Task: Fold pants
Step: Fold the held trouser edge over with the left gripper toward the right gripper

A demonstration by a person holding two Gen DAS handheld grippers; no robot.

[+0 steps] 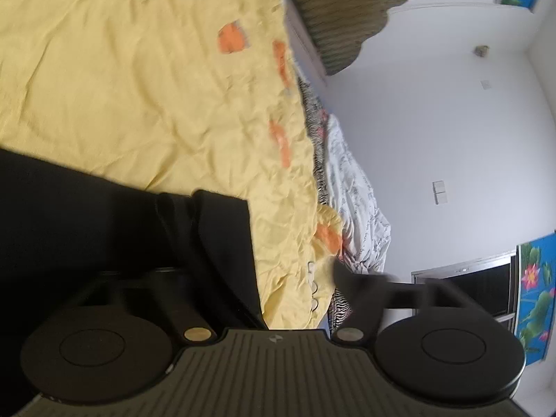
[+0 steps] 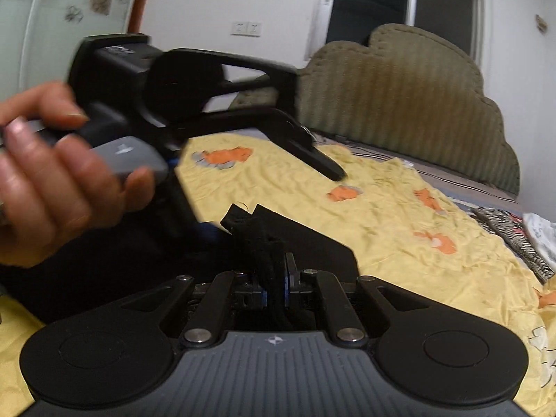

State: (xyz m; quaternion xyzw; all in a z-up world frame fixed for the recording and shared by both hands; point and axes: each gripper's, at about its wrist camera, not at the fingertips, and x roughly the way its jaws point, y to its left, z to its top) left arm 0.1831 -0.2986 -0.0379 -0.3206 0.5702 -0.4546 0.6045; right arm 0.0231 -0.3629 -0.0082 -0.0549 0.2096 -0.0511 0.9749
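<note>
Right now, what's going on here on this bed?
A person is folding black pants on a bed covered with a yellow sheet printed with orange flowers, using a handheld gripper in each hand. The right gripper is shut on a bunched edge of the pants. The left gripper, held in the person's left hand, hangs open above the sheet with nothing in it. In the left wrist view the pants lie partly spread on the sheet. A padded headboard stands behind.

No readable text; small white logo mark on each gripper body, illegible.
</note>
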